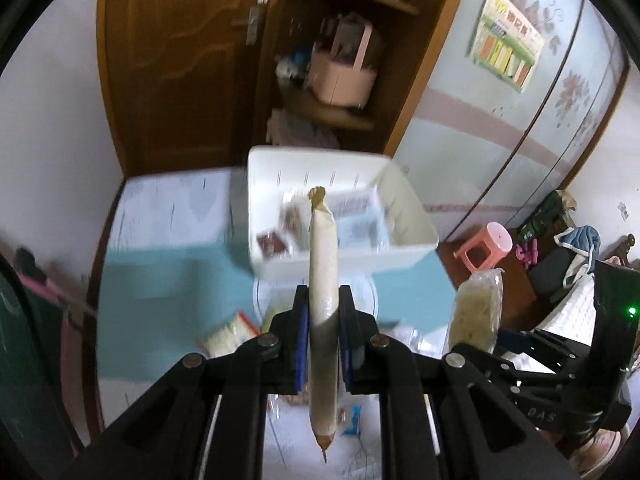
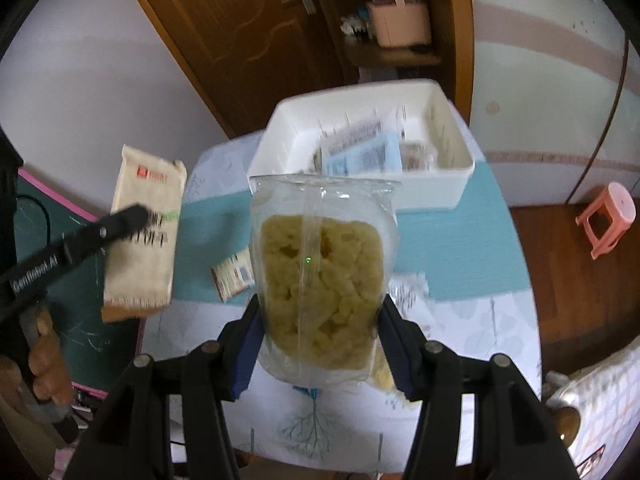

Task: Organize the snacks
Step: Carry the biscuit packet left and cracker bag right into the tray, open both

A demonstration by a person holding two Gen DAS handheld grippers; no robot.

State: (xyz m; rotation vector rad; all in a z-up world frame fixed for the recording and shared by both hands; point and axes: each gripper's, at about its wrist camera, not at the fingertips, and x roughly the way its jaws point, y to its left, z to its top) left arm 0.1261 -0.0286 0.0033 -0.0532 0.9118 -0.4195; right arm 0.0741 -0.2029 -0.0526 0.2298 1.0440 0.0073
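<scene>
Your left gripper (image 1: 324, 340) is clamped edge-on on the beige packet (image 1: 323, 280), frame centre; your right gripper (image 2: 320, 344) pinches the clear bag of yellow snack (image 2: 320, 280). Carry both level over the white bin (image 2: 452, 168), upper centre, before releasing. It already holds several packets (image 2: 360, 152); one loose packet (image 2: 234, 274) lies on the table.

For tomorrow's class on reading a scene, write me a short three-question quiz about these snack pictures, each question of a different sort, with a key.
1. True or false: the white bin already holds packets.
2. The right gripper holds: A) a clear bag of yellow snacks; B) a can; C) nothing.
3. Fill in: the left gripper is shut on a flat beige ____.

Key: 1 true; 2 A; 3 packet.
</scene>
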